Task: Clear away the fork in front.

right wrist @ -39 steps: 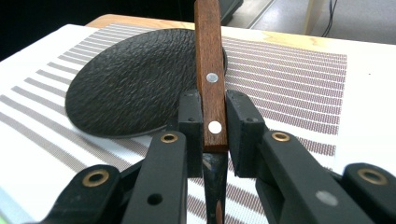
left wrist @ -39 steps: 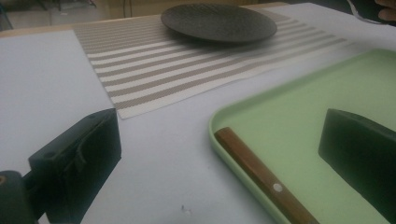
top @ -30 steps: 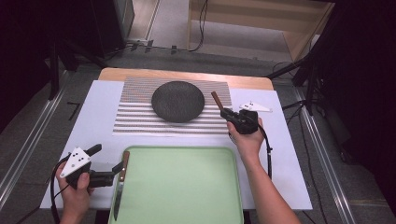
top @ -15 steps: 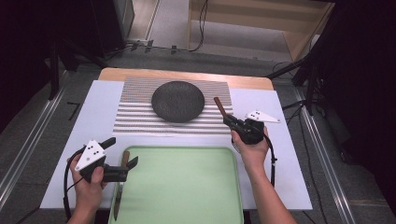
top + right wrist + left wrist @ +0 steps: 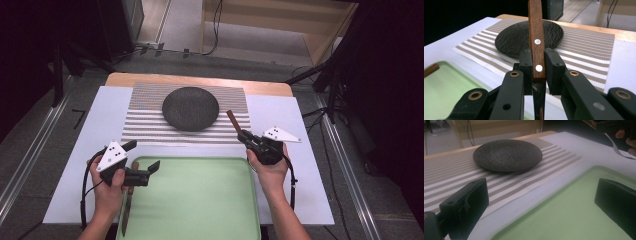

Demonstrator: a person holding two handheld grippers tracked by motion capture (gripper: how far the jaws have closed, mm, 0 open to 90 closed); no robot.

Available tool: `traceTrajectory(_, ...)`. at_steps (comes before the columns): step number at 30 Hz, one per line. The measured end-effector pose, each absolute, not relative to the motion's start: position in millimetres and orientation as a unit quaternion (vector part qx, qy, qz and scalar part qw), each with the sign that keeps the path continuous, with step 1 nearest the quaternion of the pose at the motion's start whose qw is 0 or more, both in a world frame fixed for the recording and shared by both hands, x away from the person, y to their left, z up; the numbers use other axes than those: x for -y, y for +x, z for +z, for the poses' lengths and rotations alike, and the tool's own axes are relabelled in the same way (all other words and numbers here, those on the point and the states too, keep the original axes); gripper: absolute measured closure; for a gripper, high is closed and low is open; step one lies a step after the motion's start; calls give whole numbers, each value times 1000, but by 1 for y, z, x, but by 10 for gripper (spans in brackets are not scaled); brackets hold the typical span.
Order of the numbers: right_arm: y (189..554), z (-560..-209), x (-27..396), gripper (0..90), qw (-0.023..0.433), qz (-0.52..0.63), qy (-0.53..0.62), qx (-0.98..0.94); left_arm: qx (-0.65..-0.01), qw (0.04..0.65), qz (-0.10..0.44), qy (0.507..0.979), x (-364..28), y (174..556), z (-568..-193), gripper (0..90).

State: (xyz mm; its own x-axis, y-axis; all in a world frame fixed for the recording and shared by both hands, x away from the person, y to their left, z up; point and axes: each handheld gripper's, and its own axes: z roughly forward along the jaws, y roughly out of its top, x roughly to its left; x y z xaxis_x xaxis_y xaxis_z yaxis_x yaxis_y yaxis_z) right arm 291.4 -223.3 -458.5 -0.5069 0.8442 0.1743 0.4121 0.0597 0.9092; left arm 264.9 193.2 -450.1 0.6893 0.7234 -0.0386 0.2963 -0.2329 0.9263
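High view: right gripper (image 5: 246,137) is pinching a wooden-handled utensil (image 5: 233,120) beside the dark plate (image 5: 190,108) on the striped mat (image 5: 145,125); a second utensil (image 5: 128,200) is lying at the green tray's (image 5: 200,200) left edge, not yet collected. Left gripper view: left gripper (image 5: 541,202) is hanging spread and empty above the tray's corner. Right gripper view: jaws are clamping the handle (image 5: 536,37), which is pointing toward the plate; the place setting is judged roughly half done.

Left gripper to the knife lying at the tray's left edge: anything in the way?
Nothing visible. The left gripper hovers with its jaws open right beside the knife, which lies on the left edge of the green tray with nothing over it. The right gripper is far off, shut on a wooden-handled utensil.
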Motion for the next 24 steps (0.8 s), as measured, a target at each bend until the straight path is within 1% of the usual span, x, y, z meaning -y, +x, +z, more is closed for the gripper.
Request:
traceTrajectory(7, 279, -462, 216, 759, 202, 532, 439, -696, -333, 524, 194, 760, -179, 273, -453, 0)
traceTrajectory(16, 265, -462, 206, 759, 191, 549, 418, -698, -328, 527, 183, 762, -173, 271, -458, 0)
traceTrajectory(24, 258, -470, 193, 759, 186, 547, 405, -709, -322, 531, 172, 765, -167, 269, -459, 0)
